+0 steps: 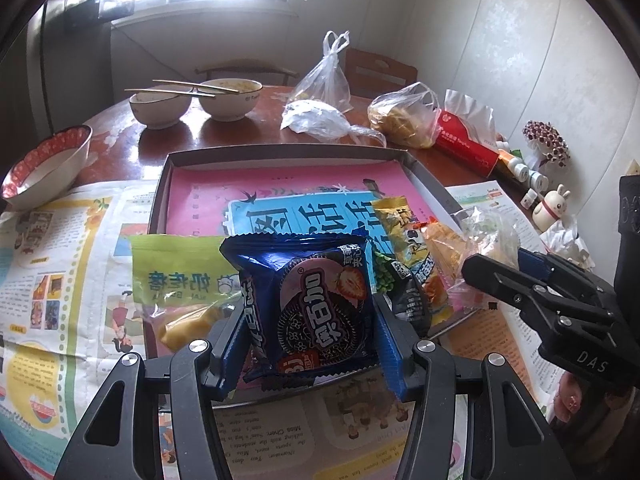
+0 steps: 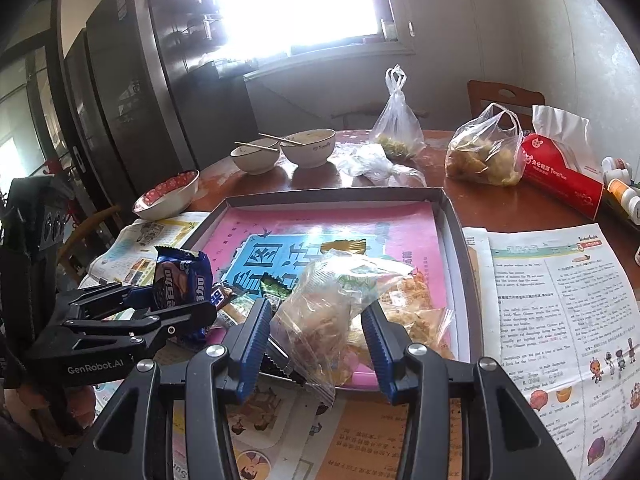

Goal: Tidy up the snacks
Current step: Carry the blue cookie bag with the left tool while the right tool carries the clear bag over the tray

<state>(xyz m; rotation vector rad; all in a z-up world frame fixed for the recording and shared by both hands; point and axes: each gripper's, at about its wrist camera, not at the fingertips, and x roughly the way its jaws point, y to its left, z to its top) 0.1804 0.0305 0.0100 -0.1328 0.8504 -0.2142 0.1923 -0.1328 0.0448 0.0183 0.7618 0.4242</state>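
Note:
My left gripper (image 1: 310,320) is shut on a blue Oreo packet (image 1: 316,300), held over the near edge of a shallow cardboard tray (image 1: 280,156) lined with a pink and blue sheet. My right gripper (image 2: 316,320) is shut on a clear plastic snack bag (image 2: 320,316) over the tray's near edge (image 2: 452,236). The Oreo packet (image 2: 180,280) and left gripper (image 2: 132,312) show at left in the right wrist view; the right gripper (image 1: 500,280) shows at right in the left wrist view. In the tray lie a green packet (image 1: 180,276), a yellow packet (image 1: 404,232) and a small dark green packet (image 1: 396,280).
Newspapers (image 2: 560,300) cover the near table. Behind the tray stand two bowls with chopsticks (image 1: 192,104), a red-rimmed bowl (image 1: 44,164), plastic bags (image 1: 404,120), a red tissue pack (image 1: 468,140), small bottles and a rabbit figure (image 1: 552,204). A chair (image 2: 504,96) stands behind the table.

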